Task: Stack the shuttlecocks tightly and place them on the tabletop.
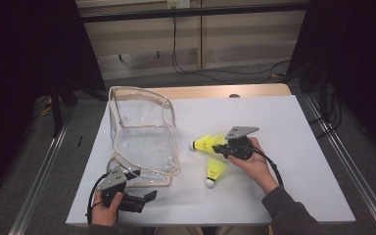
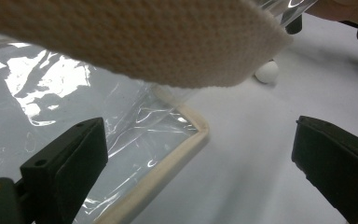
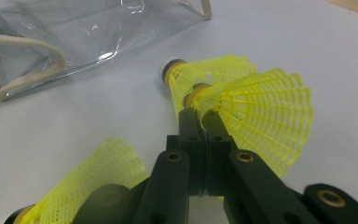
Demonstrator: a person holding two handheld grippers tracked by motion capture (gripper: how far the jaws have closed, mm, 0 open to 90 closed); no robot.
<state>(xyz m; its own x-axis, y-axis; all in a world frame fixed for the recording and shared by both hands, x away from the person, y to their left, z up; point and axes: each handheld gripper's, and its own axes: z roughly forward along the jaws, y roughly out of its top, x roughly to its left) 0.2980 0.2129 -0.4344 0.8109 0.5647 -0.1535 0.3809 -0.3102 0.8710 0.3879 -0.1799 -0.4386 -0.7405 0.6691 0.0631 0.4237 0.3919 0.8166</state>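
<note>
Right gripper (image 3: 204,122) jaws pinching the skirt edge of a yellow shuttlecock (image 3: 256,112), mesh skirt, cork-coloured band at nose. Second shuttlecock (image 3: 200,77) just beyond, white-tipped. Left gripper (image 2: 200,172) jaws spread beside the clear bag (image 2: 74,107).

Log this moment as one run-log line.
right hand-held gripper: shut on yellow plastic shuttlecock | left hand-held gripper: open beside clear plastic bag | loose shuttlecocks on table: two

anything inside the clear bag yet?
Nothing visible inside the clear bag: through its plastic just white table. All three yellow shuttlecocks lie outside. Glare hides small patches of its floor.
</note>
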